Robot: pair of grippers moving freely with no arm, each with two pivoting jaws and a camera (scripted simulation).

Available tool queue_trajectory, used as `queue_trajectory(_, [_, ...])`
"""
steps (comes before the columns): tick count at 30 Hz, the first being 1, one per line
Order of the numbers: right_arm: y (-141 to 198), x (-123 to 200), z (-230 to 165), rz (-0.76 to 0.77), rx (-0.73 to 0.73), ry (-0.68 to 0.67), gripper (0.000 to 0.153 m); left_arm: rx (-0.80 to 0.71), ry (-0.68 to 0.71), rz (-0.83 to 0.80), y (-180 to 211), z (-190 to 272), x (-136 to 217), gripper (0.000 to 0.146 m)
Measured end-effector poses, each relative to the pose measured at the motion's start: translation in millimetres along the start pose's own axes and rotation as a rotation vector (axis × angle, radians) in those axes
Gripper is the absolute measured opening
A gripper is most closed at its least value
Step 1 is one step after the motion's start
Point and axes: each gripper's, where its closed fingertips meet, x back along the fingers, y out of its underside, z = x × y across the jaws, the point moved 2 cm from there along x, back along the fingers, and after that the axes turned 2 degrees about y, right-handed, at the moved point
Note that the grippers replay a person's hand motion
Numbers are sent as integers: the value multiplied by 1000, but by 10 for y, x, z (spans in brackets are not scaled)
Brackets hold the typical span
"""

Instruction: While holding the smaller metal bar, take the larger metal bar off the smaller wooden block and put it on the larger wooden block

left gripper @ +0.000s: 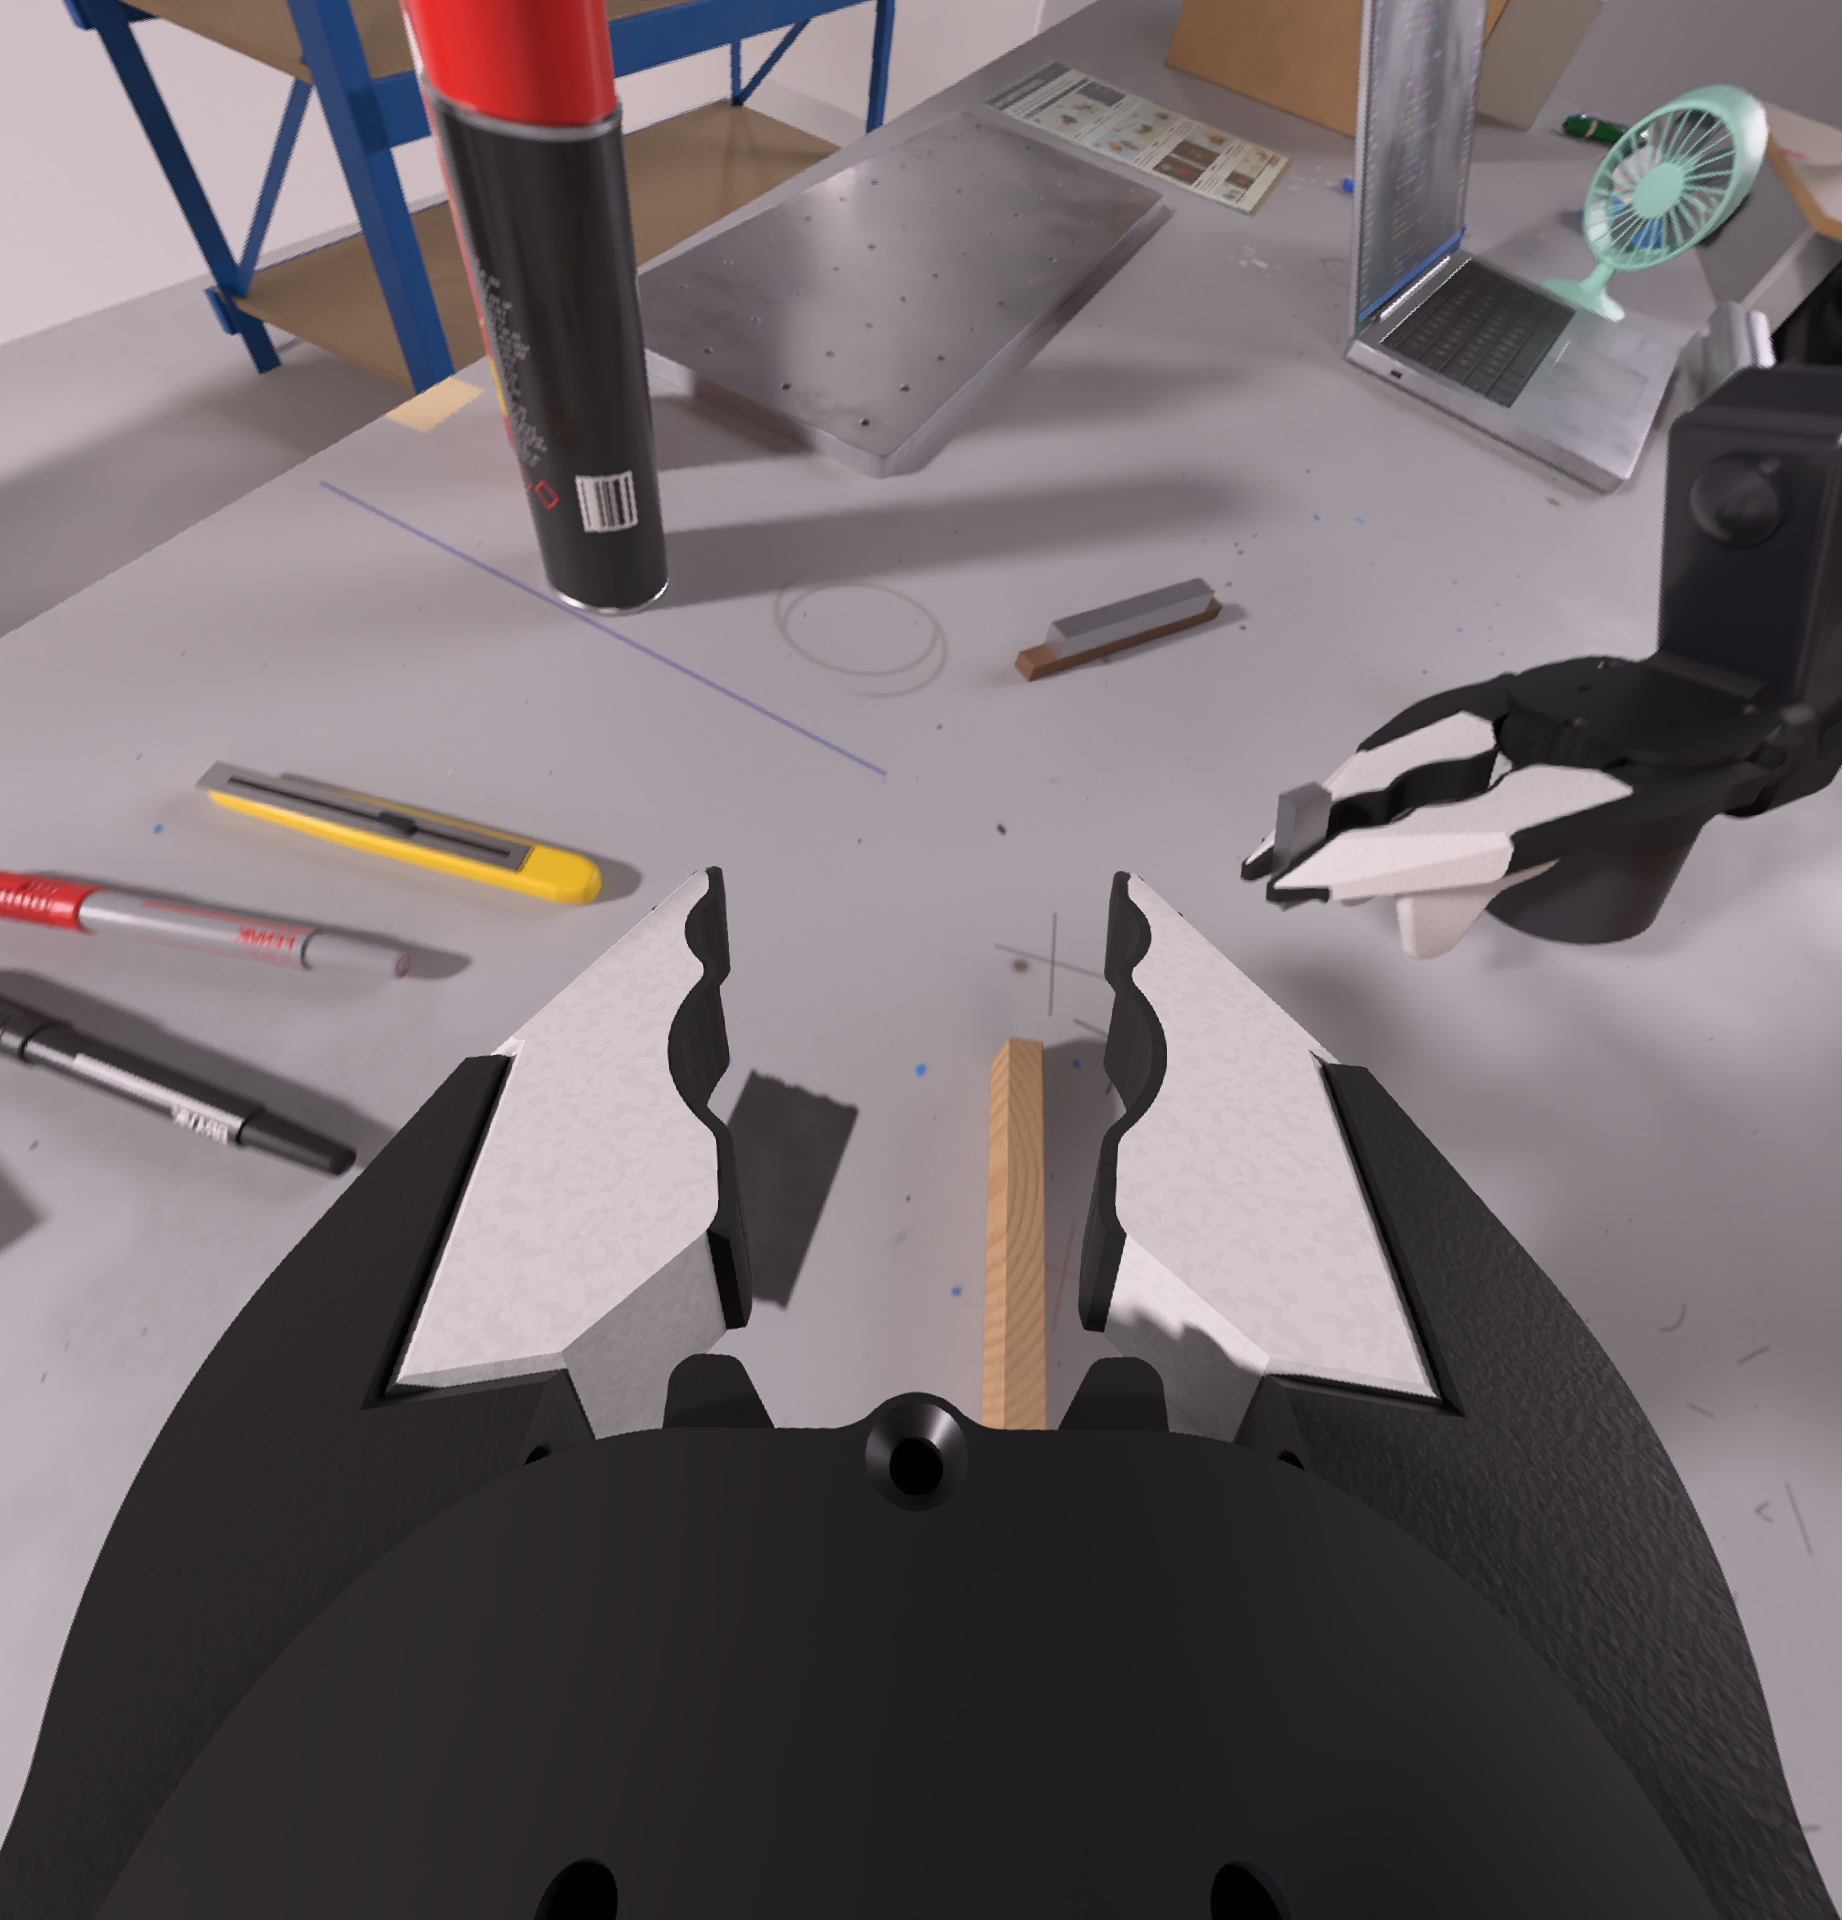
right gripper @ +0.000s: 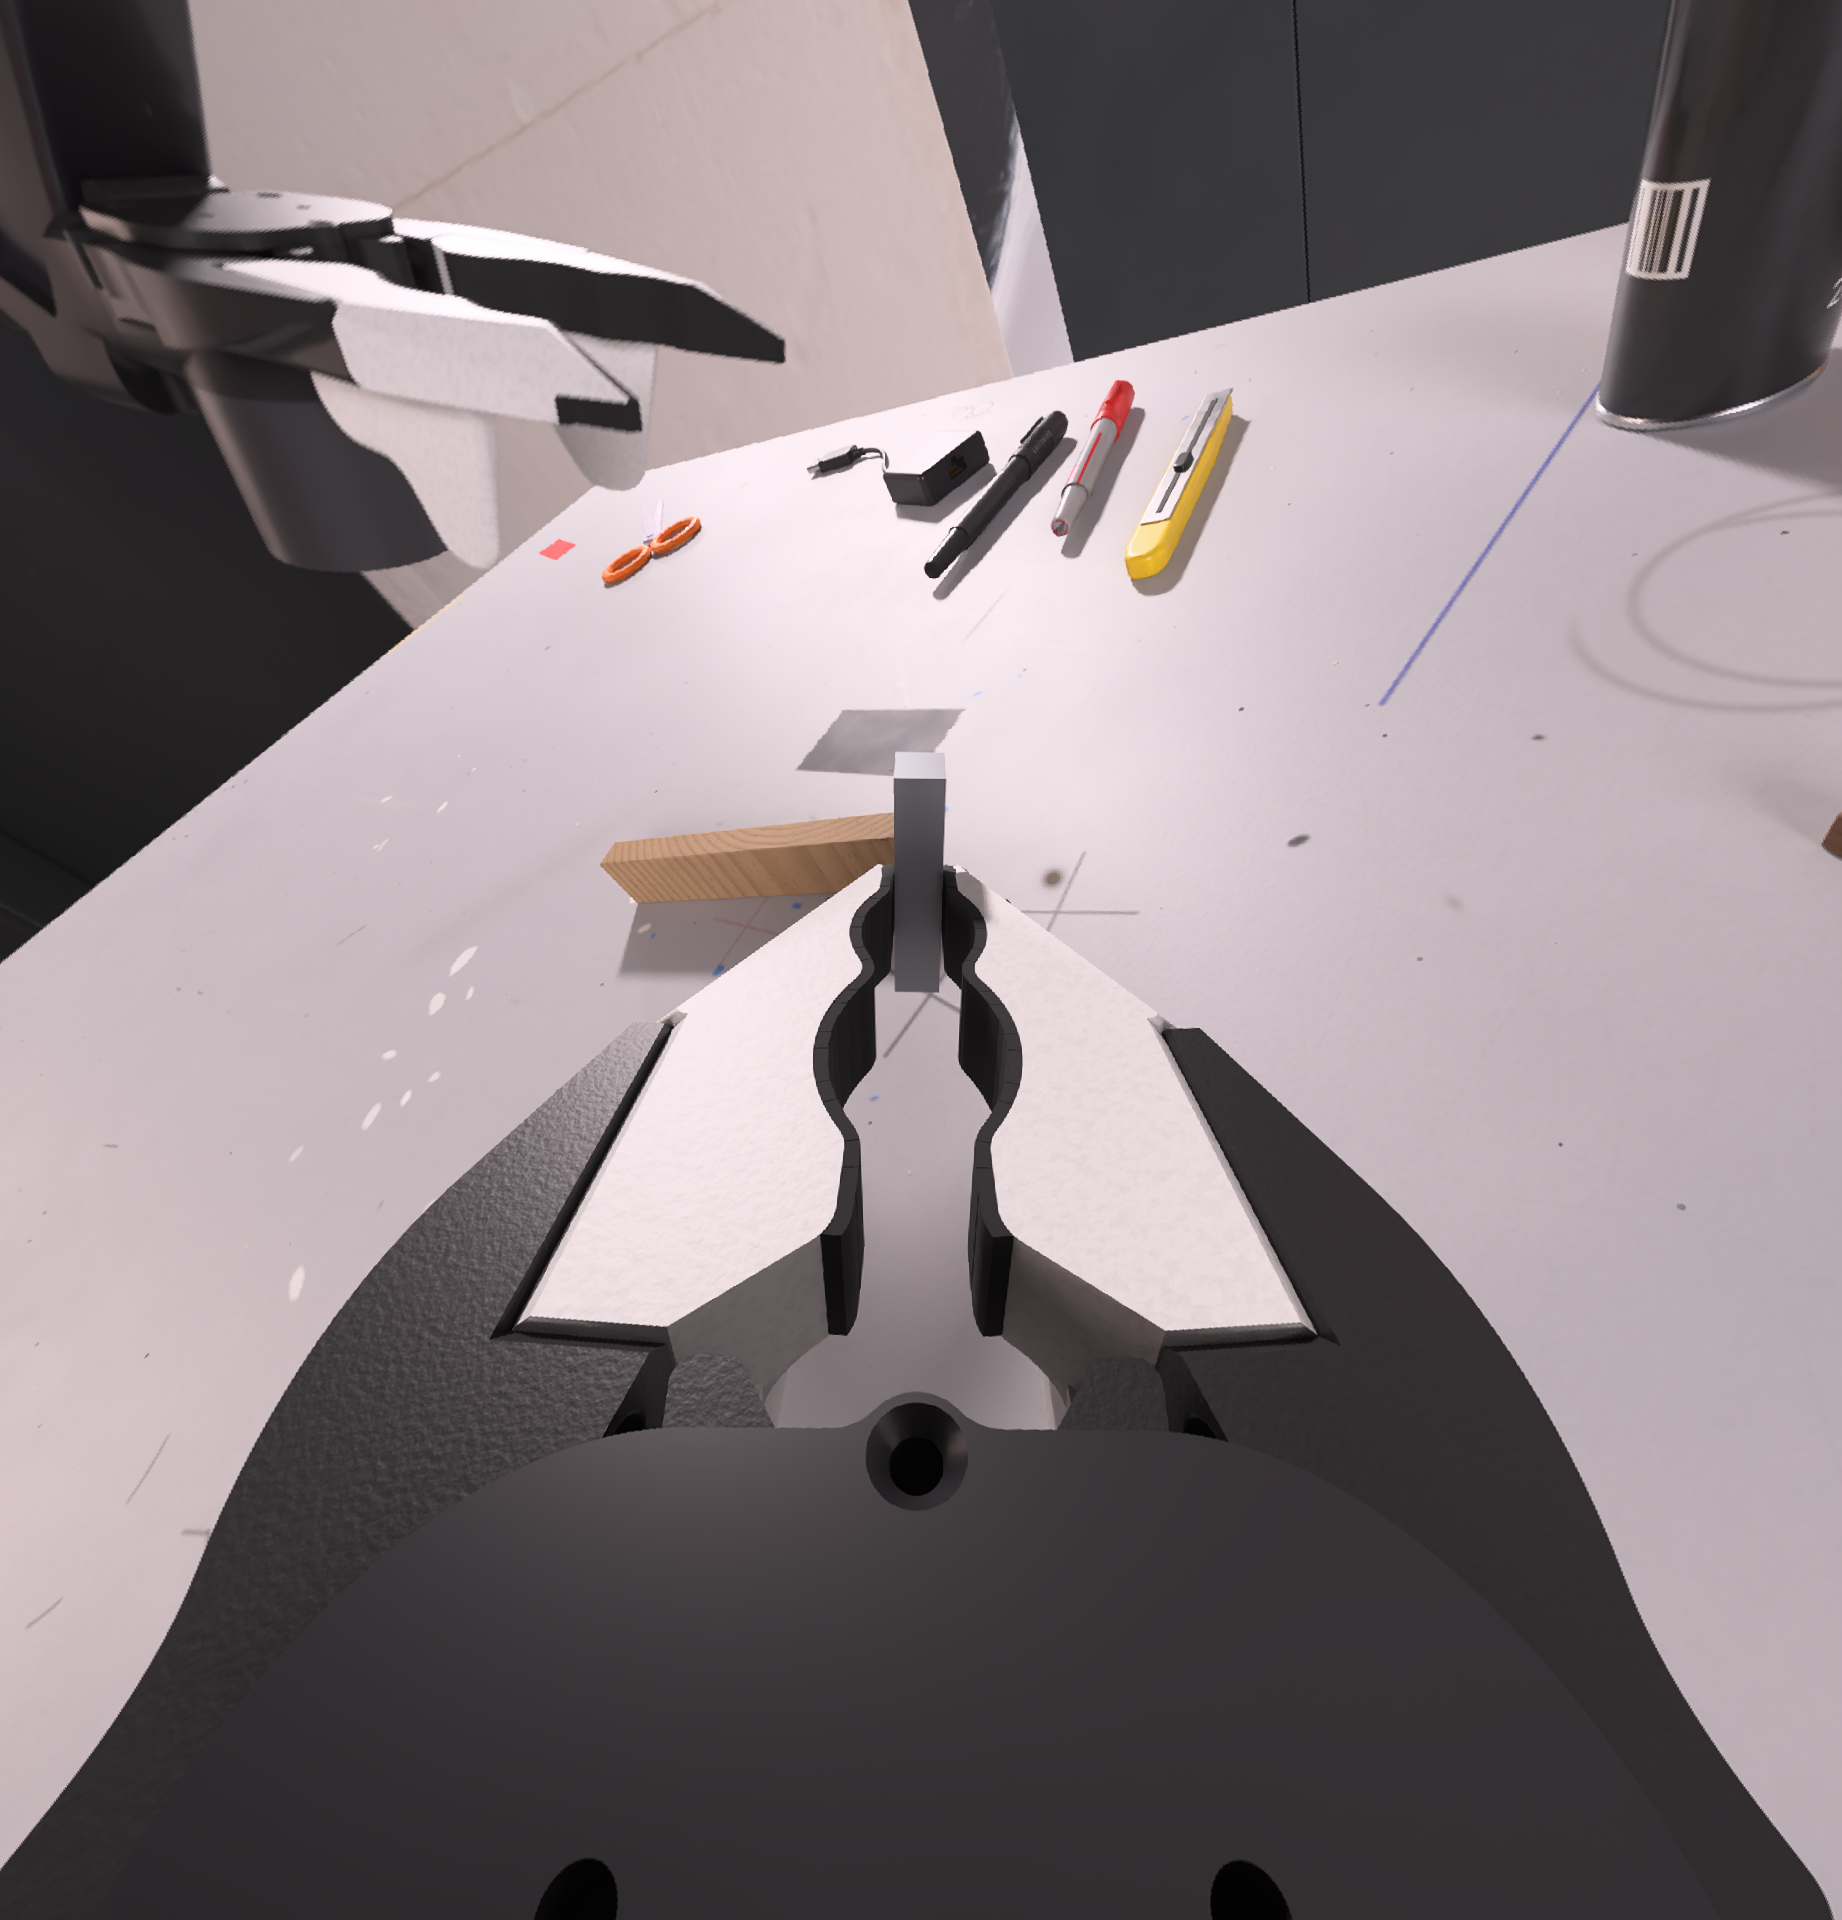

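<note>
Beneath both claws: grey surface (left gripper: 1312,1195), speckled and scuffed, bearing all items listed.

Perforated metal plate (left gripper: 896,301), far ahead of the left claw, one edge raised off the surface.

Laptop (left gripper: 1468,301), open, far ahead and to the right of the left claw, with a mint desk fan (left gripper: 1655,187) standing against it.

Spray can (left gripper: 553,343), black with red cap, upright, ahead and left of the left claw.

Left claw (left gripper: 917,1081): fingers spread wide apart, gripping nothing, raised above the surface.

Right claw (right gripper: 919,914): fingers pressed together on the smaller metal bar (right gripper: 918,873), which stands upright at the fingertips and projects above them. Seen from the left wrist view, this claw sits ahead and right of the left claw, clear of the surface.

Larger wooden block (left gripper: 1013,1226), pale, lying flat between the spread fingers of the left claw, nearer its right finger; from the right wrist view it lies just beyond the right claw's tips, extending to their left.

Smaller wooden block (left gripper: 1114,649), dark brown, well ahead of the left claw.

Larger metal bar (left gripper: 1130,618), grey, lying lengthwise on top of the smaller wooden block.

Utility knife (left gripper: 397,831), yellow, left of the left claw's tips.

Red marker (left gripper: 179,920) and black marker (left gripper: 148,1091), left of the left claw, side by side nearer than the knife.

Dark tape patch (left gripper: 787,1174), flat on the surface beside the left finger.

Scissors (right gripper: 650,549), orange-handled, far ahead and left of the right claw.
</note>
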Motion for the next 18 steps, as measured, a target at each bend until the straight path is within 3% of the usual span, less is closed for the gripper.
queue_trajectory(5, [-25,26,6,26,-10,-3,8,-10,38,-8,-152,34,-159,74])
queue_trajectory(18, [-40,42,-3,40,-12,-16,8,-11,92,-29,26,267,-205,74])
